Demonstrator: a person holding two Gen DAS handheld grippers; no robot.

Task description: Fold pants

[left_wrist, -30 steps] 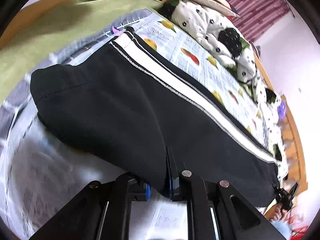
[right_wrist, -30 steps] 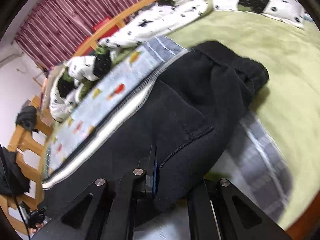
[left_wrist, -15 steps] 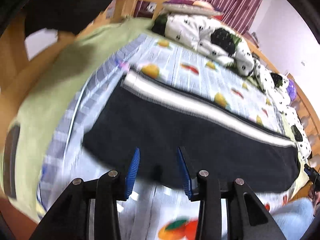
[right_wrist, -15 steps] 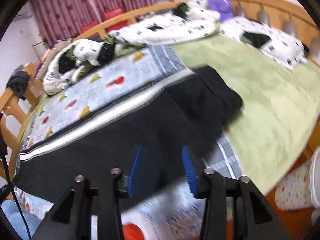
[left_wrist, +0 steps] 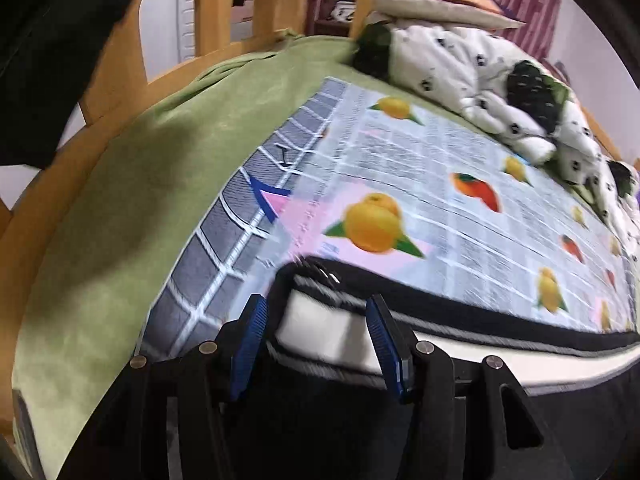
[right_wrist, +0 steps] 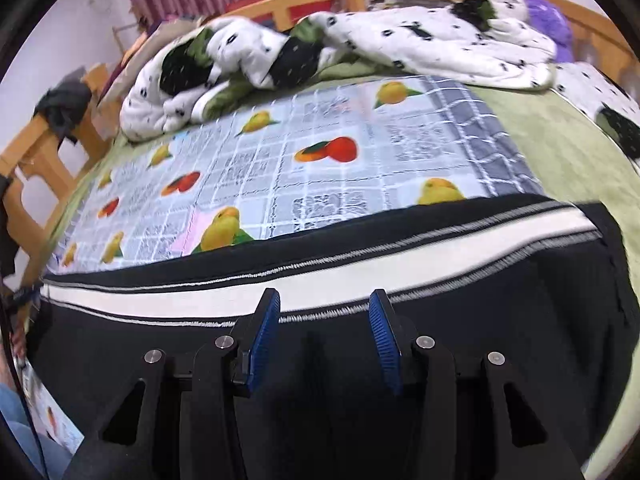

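Black pants (right_wrist: 500, 320) with a white side stripe (right_wrist: 360, 276) lie flat across the fruit-print sheet (right_wrist: 320, 176), folded lengthwise. In the left wrist view my left gripper (left_wrist: 316, 340) is open over one end of the pants (left_wrist: 560, 412), its blue pads either side of the white stripe (left_wrist: 324, 332). In the right wrist view my right gripper (right_wrist: 324, 336) is open above the black cloth just below the stripe. Neither gripper holds anything.
A green blanket (left_wrist: 120, 200) covers the bed around the sheet. A white spotted quilt (right_wrist: 360, 44) is bunched along the far side. A wooden bed frame (left_wrist: 120, 60) rims the bed. Dark clothing (right_wrist: 60, 108) hangs on a bedpost.
Both grippers let go of the pants and opened. They moved forward over the laid-down pants toward the striped edge.
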